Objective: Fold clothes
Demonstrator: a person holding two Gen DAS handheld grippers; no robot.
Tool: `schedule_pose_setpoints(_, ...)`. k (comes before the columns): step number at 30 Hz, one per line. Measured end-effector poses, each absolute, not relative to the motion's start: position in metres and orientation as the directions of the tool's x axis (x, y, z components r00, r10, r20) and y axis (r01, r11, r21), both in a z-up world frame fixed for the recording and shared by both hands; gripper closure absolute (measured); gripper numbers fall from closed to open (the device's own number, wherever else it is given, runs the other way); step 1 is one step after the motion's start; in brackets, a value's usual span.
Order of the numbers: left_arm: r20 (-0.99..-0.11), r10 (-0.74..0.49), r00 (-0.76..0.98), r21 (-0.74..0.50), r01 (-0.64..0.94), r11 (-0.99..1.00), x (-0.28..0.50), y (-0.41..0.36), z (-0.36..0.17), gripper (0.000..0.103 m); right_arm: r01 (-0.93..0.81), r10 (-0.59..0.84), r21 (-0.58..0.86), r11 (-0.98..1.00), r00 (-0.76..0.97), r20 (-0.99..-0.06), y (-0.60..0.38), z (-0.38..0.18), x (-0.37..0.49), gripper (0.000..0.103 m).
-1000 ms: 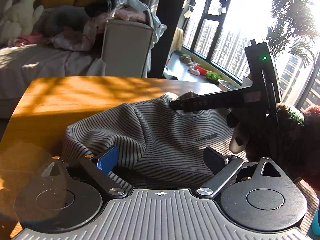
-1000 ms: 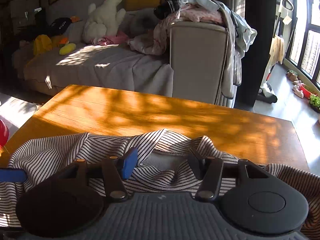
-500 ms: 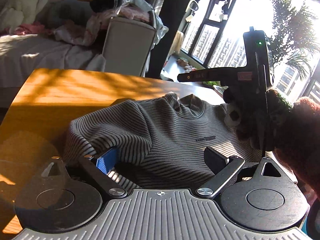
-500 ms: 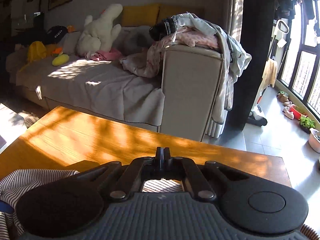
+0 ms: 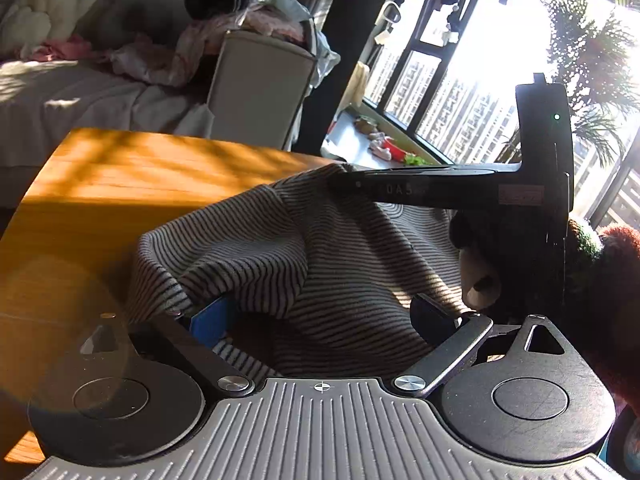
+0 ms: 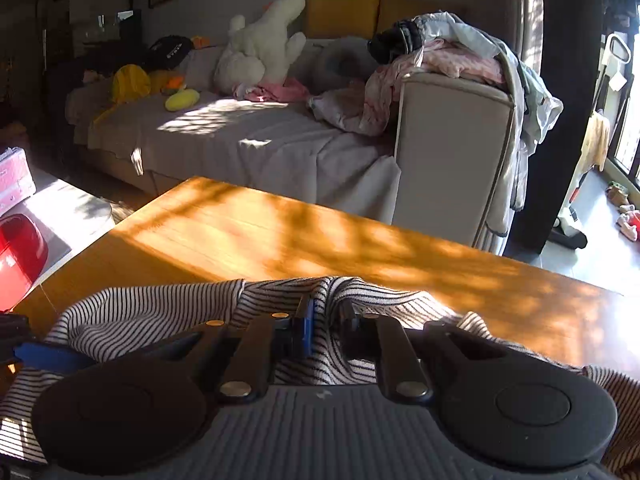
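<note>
Since half a second ago: striped sweater point(image 6: 160, 316) fold now between right gripper point(image 6: 324, 320) pads, jaws opening yet pinching it | left gripper point(image 5: 320, 312) spread wide, grasping nothing, over cloth | sweater rumpled at frame bottom on wooden table point(image 6: 280, 236)

Wooden table point(image 6: 280, 236) is catching patchy sunlight; striped sweater point(image 5: 340, 264) is lying bunched on its near side, far half of table is sitting bare.
</note>
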State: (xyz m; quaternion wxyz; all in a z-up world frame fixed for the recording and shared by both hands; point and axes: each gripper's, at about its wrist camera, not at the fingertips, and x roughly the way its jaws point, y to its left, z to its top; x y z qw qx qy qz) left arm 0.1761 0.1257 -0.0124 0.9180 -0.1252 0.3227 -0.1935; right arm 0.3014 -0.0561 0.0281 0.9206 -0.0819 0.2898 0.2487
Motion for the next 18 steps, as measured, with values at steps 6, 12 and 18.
schedule_pose_setpoints(6,-0.559,-0.412,0.719,-0.332,0.261,0.906,0.177,0.126,-0.013,0.005,-0.489,0.362,-0.043,0.871,0.698,-0.618,-0.048,0.002,0.326,0.082)
schedule_pose_setpoints(12,-0.570,-0.386,0.725,-0.318,0.239,0.918,0.177,0.133,-0.014,0.005,-0.468,0.329,-0.098,0.878,0.739,-0.587,-0.051,0.013,0.307,0.069)
schedule_pose_setpoints(18,-0.574,-0.370,0.730,-0.312,0.223,0.924,0.179,0.136,-0.014,0.005,-0.455,0.300,-0.092,0.886,0.712,-0.635,-0.082,0.020,0.273,0.069)
